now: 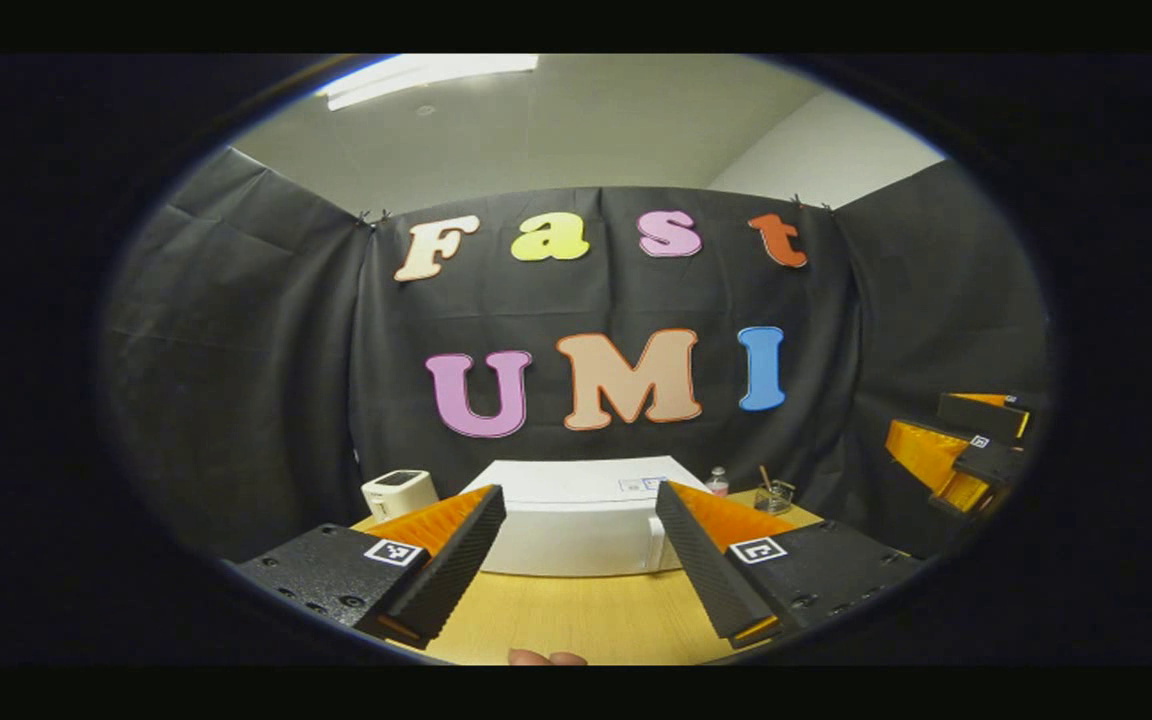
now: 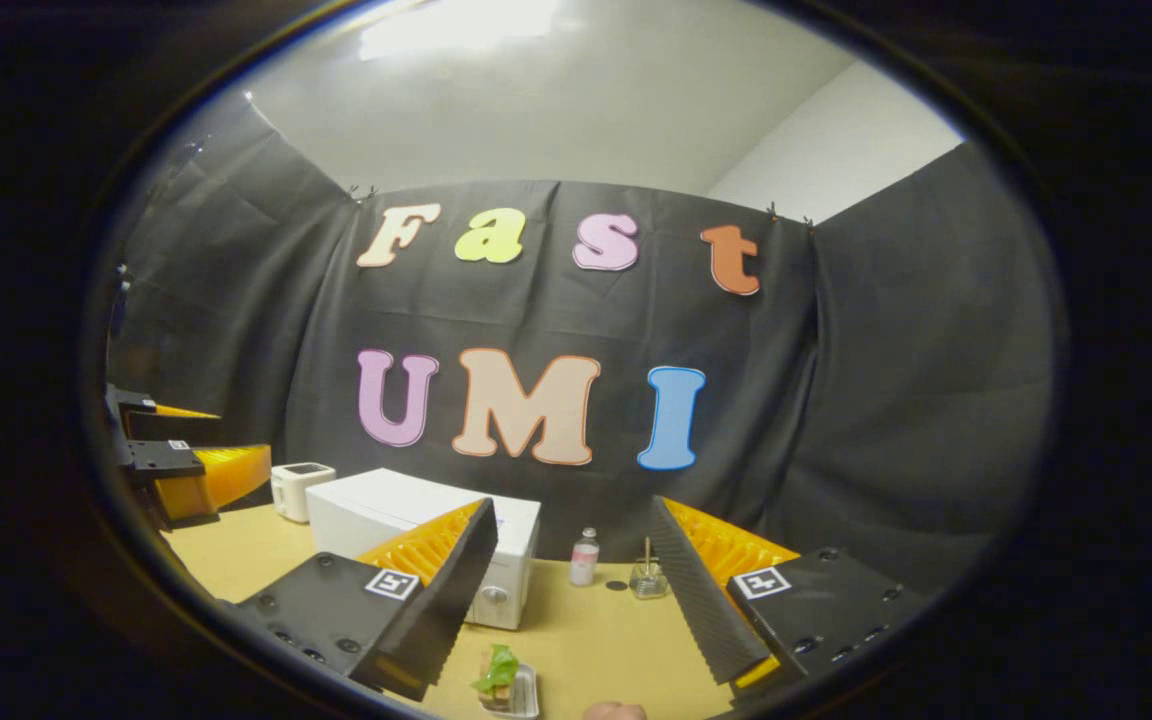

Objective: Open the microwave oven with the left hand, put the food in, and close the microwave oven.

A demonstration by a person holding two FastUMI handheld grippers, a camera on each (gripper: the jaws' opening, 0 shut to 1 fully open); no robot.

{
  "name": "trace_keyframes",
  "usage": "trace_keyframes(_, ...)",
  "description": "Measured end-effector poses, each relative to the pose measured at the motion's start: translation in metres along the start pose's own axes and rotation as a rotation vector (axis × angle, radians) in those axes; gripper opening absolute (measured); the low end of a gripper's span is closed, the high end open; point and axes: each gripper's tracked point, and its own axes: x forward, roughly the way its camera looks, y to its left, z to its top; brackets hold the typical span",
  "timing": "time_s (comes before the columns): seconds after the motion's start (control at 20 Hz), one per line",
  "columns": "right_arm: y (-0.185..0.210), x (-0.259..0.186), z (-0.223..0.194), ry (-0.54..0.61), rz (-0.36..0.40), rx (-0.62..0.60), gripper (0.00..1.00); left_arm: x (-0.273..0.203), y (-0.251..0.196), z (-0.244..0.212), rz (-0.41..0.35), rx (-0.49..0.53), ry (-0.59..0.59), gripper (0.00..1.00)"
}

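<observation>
Microwave oven (image 1: 581, 520), door closed, at the table's (image 1: 576, 615) far edge.
We hold both tongs, left (image 1: 576, 635) and right (image 2: 576, 675), wide open and empty; food (image 2: 501, 675) lies at the near edge.

One microwave oven (image 2: 416, 530), one food tray (image 2: 508, 685), one small white appliance (image 2: 298, 488), one bottle (image 2: 585, 557), one glass jar (image 2: 648, 578) (stick inside), two grippers, left (image 1: 576, 575) and right (image 2: 566, 620).

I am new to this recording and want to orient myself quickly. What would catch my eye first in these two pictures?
The white microwave oven stands closed at the middle of the wooden table, straight ahead between the open fingers of the left claw. In the right gripper view, a small tray of food with a green leaf lies on the table near the open right claw. A small bottle and a glass jar stand to the right of the oven.
</observation>
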Motion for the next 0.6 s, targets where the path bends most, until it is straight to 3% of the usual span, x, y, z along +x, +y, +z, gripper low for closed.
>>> trace_keyframes(0.25,0.000,-0.014,0.001,-0.008,0.025,-0.027,0.97,0.024,-0.011,-0.033,-0.031,-0.032,0.014,0.96)
trace_keyframes(0.6,-0.015,-0.034,0.010,-0.010,-0.007,-0.050,0.97,0.084,-0.041,-0.102,-0.084,-0.002,0.076,0.96)
